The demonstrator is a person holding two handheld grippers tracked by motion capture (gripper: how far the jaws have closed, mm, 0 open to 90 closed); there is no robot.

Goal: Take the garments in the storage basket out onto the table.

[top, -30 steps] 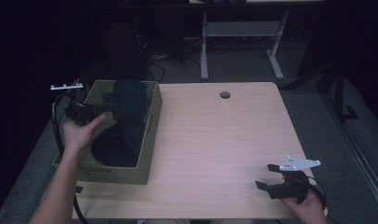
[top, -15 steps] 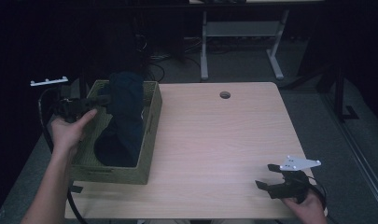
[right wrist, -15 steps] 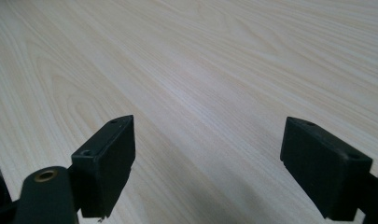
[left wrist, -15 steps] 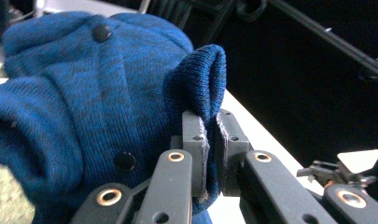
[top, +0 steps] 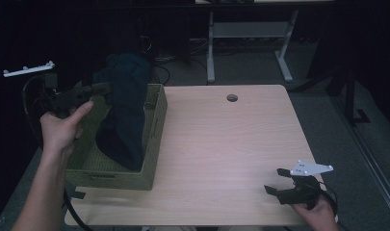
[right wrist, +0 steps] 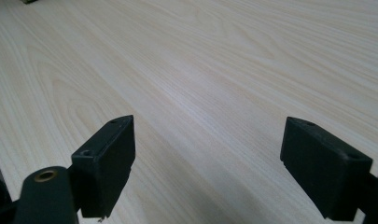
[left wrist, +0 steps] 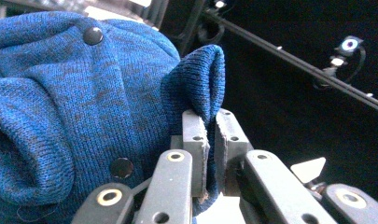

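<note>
Left gripper [top: 103,88] jaws clamped on blue knit cardigan [top: 125,110], hanging into box [top: 156,118] at left, right gripper [top: 274,185] jaws apart, lower right.

We see a light wooden counter [top: 221,144] with a round cable hole [top: 232,97] near its far edge. Beyond it stands a white metal frame [top: 248,36] on the dark floor [top: 322,96].
</note>
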